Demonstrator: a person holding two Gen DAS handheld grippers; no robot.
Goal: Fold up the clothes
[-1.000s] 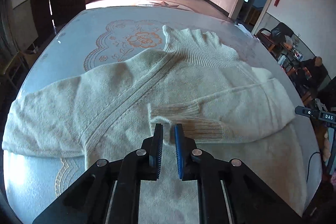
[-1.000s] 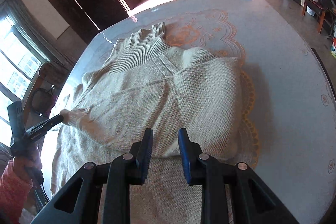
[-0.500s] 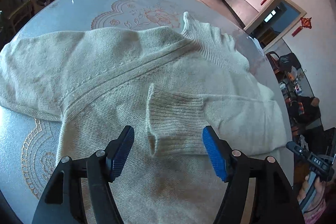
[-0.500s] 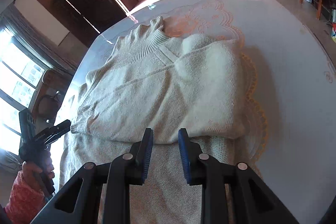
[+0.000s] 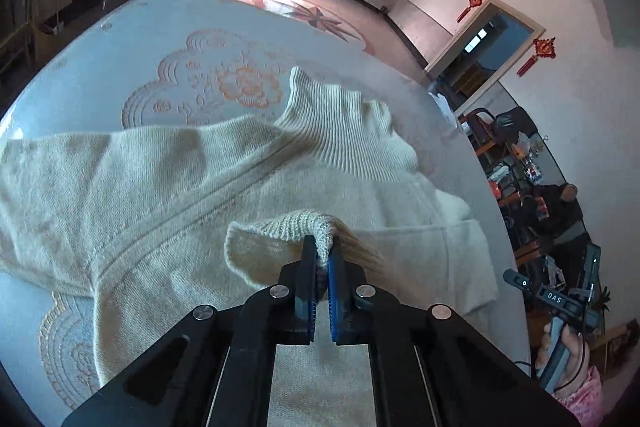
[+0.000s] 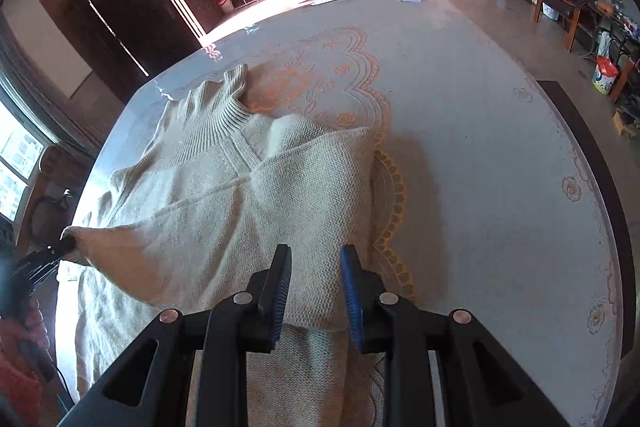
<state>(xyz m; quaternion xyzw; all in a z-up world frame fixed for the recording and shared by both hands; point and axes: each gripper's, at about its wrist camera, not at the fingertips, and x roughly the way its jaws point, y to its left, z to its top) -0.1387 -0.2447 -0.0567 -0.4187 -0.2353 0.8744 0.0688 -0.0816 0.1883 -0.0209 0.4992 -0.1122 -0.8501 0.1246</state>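
Since the earlier frame the left gripper has clamped the ribbed cuff and lifted it off the cream turtleneck sweater spread on the round embroidered tablecloth. Right gripper, lettered "DAS", hovers slightly parted, holding nothing. Bare cloth stretches rightward.

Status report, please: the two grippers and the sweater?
Left gripper jaws shut on sleeve cuff, lifted. Right gripper jaws apart over sweater, gripping nothing. Nothing in the way.

A pale, floral-patterned table carries a cream sweater lying flat.
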